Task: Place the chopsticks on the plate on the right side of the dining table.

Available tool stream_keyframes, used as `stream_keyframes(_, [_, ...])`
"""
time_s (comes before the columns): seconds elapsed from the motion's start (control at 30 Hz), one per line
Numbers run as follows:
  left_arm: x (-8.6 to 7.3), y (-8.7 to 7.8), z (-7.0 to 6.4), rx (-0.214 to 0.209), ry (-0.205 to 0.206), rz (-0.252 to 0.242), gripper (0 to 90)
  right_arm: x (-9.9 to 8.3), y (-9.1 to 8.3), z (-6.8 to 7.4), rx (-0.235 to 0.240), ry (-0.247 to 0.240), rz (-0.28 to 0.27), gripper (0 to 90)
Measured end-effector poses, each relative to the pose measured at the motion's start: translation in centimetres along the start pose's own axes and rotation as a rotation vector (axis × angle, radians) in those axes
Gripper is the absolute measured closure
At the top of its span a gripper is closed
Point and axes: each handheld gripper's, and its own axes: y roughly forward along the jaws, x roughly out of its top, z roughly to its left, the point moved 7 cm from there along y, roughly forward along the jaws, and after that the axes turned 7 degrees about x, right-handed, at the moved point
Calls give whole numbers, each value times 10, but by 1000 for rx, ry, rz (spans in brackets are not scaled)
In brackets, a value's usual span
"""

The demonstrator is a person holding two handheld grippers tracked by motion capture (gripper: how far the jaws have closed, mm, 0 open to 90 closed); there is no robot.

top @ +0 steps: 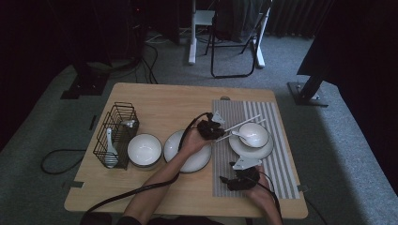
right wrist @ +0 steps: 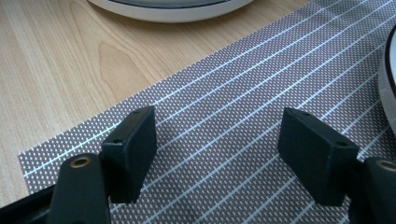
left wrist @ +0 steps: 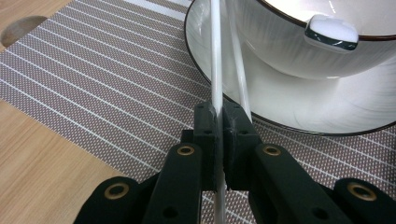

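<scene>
On the striped placemat (top: 281, 159) a white bowl (top: 256, 133) with a white spoon (top: 239, 135) in it stands on a white plate (top: 263, 151). Two white chopsticks (top: 245, 122) lie slanted across the bowl's left side. My left gripper (top: 218, 132) is shut on one chopstick (left wrist: 215, 70), with the second chopstick (left wrist: 239, 74) running close beside it against the plate (left wrist: 327, 109). The bowl (left wrist: 289, 51) and spoon handle (left wrist: 331, 30) are just beyond the jaws. My right gripper (top: 227, 180) hovers open and holding nothing over the placemat (right wrist: 243, 84) near the table's front edge.
A black wire basket (top: 117, 133) holding a spoon stands at the table's left. Beside it sit a white bowl (top: 144, 150) and a white plate (top: 199, 159) on the bare wood; that plate's rim (right wrist: 173, 9) is ahead of my right gripper. A chair stands beyond the table.
</scene>
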Motion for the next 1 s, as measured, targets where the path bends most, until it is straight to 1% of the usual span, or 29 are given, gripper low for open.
stream_keyframes(0.1, [0,2,0,7,-2,7,859,0,0,0,-1,-1,-1,276])
stream_keyframes(0.33, [-1,5,-1,7,4,18,858,0,0,0,-2,-3,-1,279])
stream_keyframes(0.57, [0,7,-3,5,1,17,858,0,0,0,-4,-4,0,279])
stream_keyframes(0.77, [4,10,-5,13,15,24,858,0,0,1,-5,-5,0,279])
stream_keyframes(1.0, [9,13,-7,18,15,23,858,0,0,1,-8,-10,-2,279])
